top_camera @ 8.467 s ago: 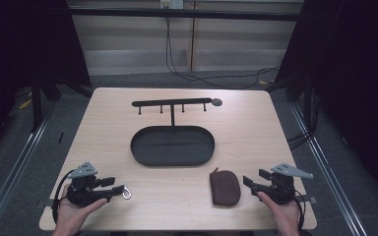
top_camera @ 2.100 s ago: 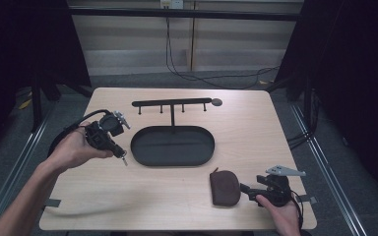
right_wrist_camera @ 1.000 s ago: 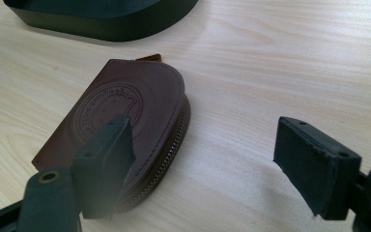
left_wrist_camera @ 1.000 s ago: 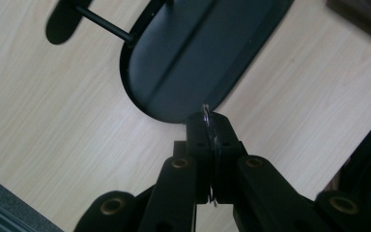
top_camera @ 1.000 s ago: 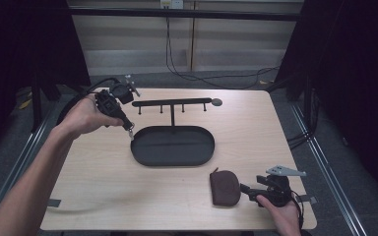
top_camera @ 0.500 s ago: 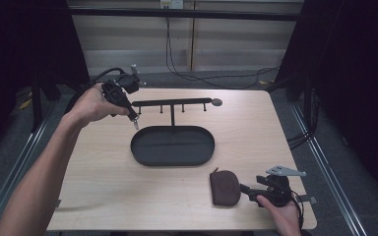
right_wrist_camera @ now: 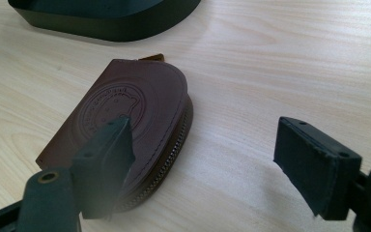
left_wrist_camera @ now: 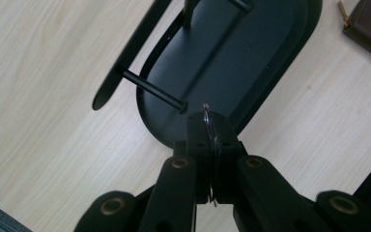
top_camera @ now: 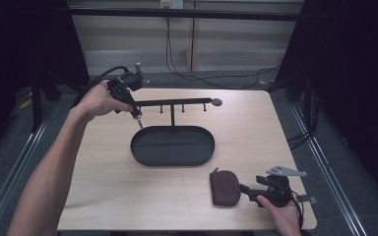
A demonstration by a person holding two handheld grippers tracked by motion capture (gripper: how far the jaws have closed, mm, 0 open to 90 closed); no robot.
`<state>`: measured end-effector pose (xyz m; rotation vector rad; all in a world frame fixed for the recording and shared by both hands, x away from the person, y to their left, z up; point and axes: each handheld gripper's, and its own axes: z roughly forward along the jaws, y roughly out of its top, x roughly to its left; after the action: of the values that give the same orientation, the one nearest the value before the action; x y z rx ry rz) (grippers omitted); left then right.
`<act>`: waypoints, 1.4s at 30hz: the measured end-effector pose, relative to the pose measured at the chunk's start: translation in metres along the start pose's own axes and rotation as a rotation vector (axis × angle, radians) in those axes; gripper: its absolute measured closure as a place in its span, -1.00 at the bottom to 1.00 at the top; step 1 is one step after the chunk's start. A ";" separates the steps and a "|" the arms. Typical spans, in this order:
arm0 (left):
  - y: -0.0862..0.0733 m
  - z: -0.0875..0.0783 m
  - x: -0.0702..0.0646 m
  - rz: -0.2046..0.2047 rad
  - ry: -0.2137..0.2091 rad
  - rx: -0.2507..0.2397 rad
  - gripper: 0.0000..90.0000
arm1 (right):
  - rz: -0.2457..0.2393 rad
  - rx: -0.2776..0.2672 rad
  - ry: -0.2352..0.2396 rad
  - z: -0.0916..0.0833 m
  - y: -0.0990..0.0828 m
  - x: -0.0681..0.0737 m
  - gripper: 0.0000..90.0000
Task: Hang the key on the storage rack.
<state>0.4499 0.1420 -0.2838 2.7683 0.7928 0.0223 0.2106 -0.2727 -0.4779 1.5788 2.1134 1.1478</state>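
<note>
A person's left hand holds my left gripper (top_camera: 137, 116) above the left end of a black hanger bar (top_camera: 177, 103), jaws pointing down. In the left gripper view my left gripper (left_wrist_camera: 207, 126) is shut on a thin metal key ring (left_wrist_camera: 206, 112), right beside one of the bar's short pegs (left_wrist_camera: 152, 90). The bar stands on a post rising from a black oval tray (top_camera: 172, 147). A brown zipped leather pouch (top_camera: 225, 187) lies at the front right of the table. My right gripper (top_camera: 250, 189) rests on the table just right of it, open, with one jaw beside the pouch (right_wrist_camera: 125, 116).
The light wooden table (top_camera: 103, 187) has its front edge close to the right hand. The tray's wall (right_wrist_camera: 106, 21) lies beyond the pouch. Cables trail on the floor behind the table, and dark frames stand on both sides.
The left gripper has carried the key ring from the table's front left to the bar's left end, drifting right over the last second. The right gripper and the pouch have not moved.
</note>
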 end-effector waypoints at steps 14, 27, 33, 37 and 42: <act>0.004 0.004 0.008 -0.029 0.013 -0.005 0.97 | -0.001 0.001 0.001 0.000 0.000 0.000 -0.52; 0.004 0.003 0.013 -0.057 0.032 -0.025 0.94 | 0.001 0.001 0.002 0.000 0.000 -0.001 -0.52; -0.003 -0.002 0.012 -0.056 0.041 -0.050 0.94 | 0.003 0.001 0.001 0.001 0.001 -0.001 -0.52; -0.013 -0.004 0.014 -0.087 0.035 -0.092 0.86 | 0.000 0.001 0.004 0.001 0.001 -0.001 -0.52; -0.027 -0.002 0.014 -0.103 0.038 -0.135 0.73 | 0.001 0.000 0.001 0.001 0.001 0.000 -0.52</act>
<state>0.4479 0.1717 -0.2891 2.6049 0.9075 0.1052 0.2117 -0.2726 -0.4780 1.5794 2.1137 1.1486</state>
